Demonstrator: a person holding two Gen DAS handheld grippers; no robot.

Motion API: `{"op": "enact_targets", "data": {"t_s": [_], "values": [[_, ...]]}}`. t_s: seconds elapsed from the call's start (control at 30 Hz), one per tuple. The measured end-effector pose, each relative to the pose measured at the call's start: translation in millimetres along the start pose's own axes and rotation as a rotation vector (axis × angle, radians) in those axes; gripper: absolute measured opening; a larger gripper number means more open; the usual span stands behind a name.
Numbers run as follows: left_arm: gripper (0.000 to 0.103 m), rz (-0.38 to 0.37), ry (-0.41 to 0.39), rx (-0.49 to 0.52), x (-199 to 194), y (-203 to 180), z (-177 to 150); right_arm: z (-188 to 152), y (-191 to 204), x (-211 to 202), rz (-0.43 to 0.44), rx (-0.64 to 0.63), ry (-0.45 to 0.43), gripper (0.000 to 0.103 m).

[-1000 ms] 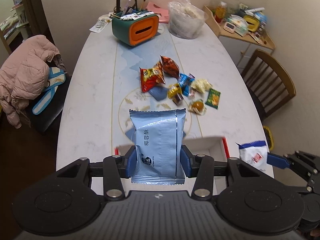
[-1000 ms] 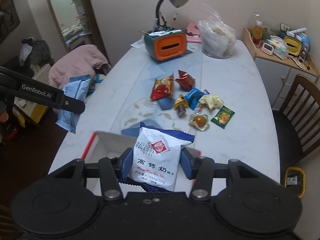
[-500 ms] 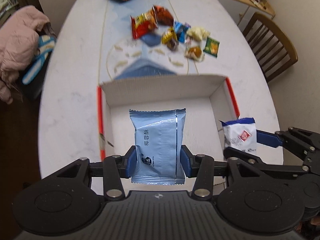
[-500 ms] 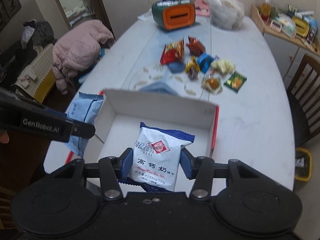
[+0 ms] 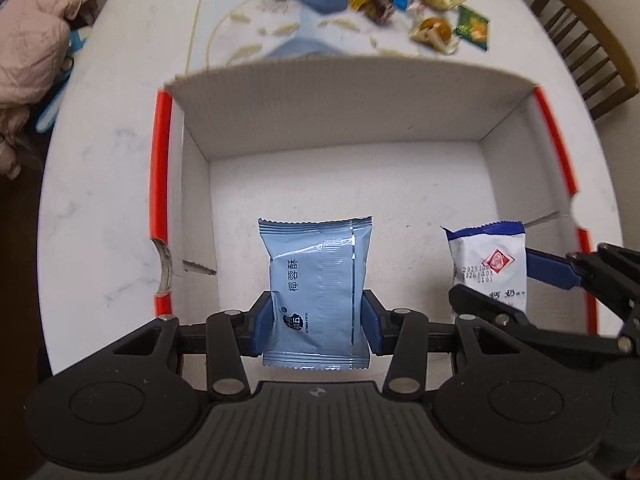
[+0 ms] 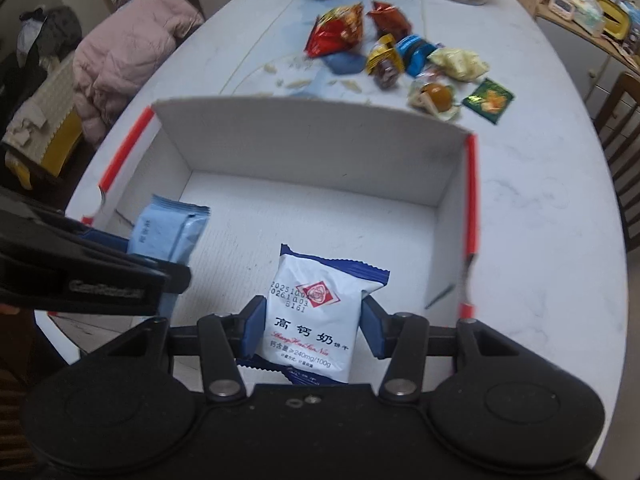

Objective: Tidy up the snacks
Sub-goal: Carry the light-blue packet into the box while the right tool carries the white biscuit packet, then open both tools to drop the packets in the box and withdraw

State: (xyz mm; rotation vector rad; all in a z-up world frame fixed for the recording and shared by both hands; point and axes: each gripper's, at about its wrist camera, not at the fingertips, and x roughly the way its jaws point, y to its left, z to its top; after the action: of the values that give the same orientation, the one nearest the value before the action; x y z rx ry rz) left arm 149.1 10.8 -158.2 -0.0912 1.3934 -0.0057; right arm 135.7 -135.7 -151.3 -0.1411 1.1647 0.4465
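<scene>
We grip a pale blue packet [image 5: 318,288] in our left gripper [image 5: 318,322] above the box [image 5: 344,120]. To its right, our right gripper [image 5: 520,276] clamps a white packet [image 5: 490,264] over the same box.

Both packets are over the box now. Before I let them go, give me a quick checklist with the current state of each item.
1. Left tool grips the light blue packet: ok.
2. Right tool grips the white packet: ok.
3. Both packets above the white box, inside its walls: ok.
4. Box floor under them bare: ok.
5. Two tools apart, not touching: ok.
6. Packets low enough to touch the floor: cannot tell.
</scene>
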Motion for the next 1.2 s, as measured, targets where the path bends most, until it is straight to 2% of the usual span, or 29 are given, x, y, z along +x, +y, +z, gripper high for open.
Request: {"op": "enact_targets", "data": {"t_s": [0.23, 0.53, 0.7, 0.93, 1.2], "values": [[0.046, -0.014, 0.035, 0.000, 25, 2, -5, -4, 10, 20, -0.010, -0.050, 0.042, 0.049], [0.046, -0.022, 0.047, 0.002, 38, 4, -4, -5, 12, 29, -0.011, -0.062, 0.075, 0.048], [0.052, -0.051, 0.031, -0.002, 35, 9, -6, -4, 9, 24, -0.002, -0.052, 0.063, 0.054], [0.054, -0.091, -0.010, 0.009, 11, 13, -11, -4, 5, 3, 0.021, -0.032, 0.027, 0.059], [0.055, -0.117, -0.104, 0.038, -35, 10, -18, -3, 6, -39, 0.053, -0.014, -0.045, 0.062]]}}
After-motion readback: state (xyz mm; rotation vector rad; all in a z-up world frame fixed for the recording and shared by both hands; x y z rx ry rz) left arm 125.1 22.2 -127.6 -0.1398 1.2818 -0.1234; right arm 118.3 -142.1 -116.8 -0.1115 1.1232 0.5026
